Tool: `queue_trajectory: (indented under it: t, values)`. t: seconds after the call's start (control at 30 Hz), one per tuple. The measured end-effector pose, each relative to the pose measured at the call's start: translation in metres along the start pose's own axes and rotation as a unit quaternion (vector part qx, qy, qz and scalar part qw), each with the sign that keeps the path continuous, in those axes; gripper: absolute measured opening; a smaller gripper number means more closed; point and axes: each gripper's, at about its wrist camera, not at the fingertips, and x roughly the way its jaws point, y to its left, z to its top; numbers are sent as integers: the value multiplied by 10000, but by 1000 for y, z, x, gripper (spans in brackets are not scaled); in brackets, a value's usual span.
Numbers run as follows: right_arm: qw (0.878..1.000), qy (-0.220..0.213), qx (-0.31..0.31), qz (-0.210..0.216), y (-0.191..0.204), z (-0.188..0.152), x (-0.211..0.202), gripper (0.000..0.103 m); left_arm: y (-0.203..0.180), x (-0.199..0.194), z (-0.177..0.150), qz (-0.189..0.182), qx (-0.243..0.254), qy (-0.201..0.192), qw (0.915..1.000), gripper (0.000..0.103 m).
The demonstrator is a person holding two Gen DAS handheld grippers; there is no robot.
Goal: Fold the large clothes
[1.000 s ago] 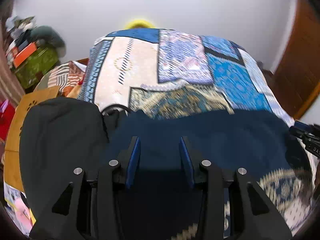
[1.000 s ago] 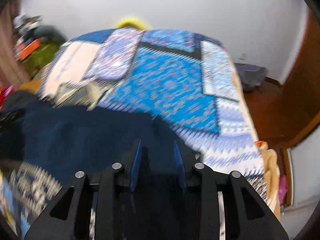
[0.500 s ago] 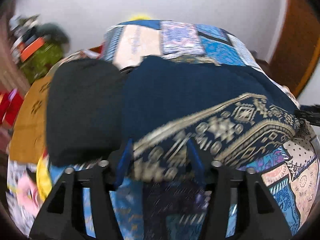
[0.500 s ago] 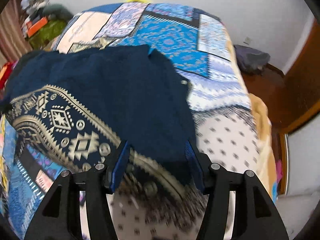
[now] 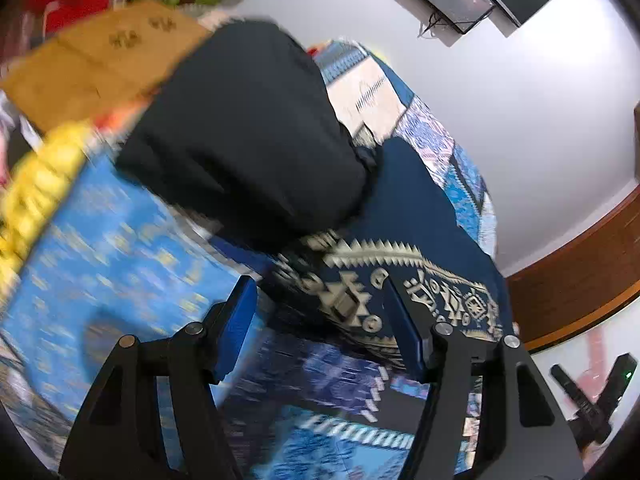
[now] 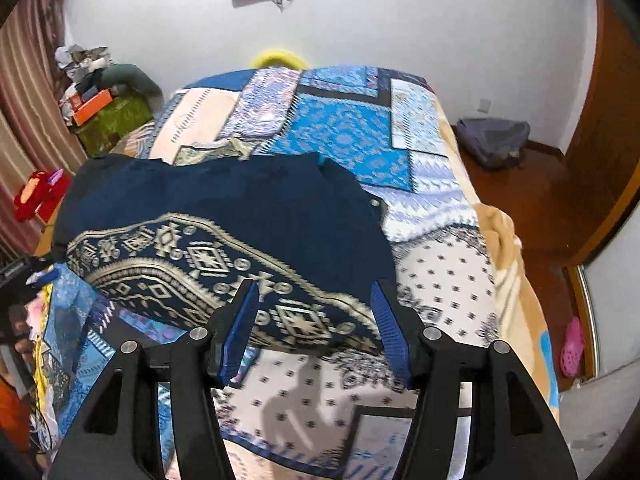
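Navy patterned garment (image 6: 224, 216) now lies folded on the patchwork bedspread (image 6: 360, 132), gold-bordered edge nearest, beside a black garment (image 5: 248, 128). Dropped from both tools within the last second. Left gripper (image 5: 320, 320) and right gripper (image 6: 312, 320) half open, holding nothing, drawn back. Likely one fold done, ready for the next.
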Motion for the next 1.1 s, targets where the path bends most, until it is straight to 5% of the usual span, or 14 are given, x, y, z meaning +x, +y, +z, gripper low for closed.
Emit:
queue_trajectory:
  t: [0.3, 0.5, 0.67, 0.8, 0.97, 1.1]
  values:
    - [9987, 348, -29, 368, 25, -9, 32, 56, -14, 65, 0, -767, -415, 520, 9948, 64]
    - [9976, 593, 21, 354, 27, -18, 48, 55, -21, 80, 12, -753, -523, 557, 9942, 65]
    - [9970, 689, 39, 345, 27, -19, 52, 56, -61, 52, 13, -376, 390, 220, 9983, 20]
    - [9972, 686, -130, 267, 32, -11, 50, 56, -119, 9, 17, -219, 1513, -352, 9876, 15]
    - [9984, 350, -404, 199, 50, 16, 34, 56, -176, -48, 29, -724, 2069, -805, 9724, 12]
    - [9972, -9, -439, 602, 74, 42, 18, 56, -193, -99, 29, -950, 2338, -1339, 9583, 12]
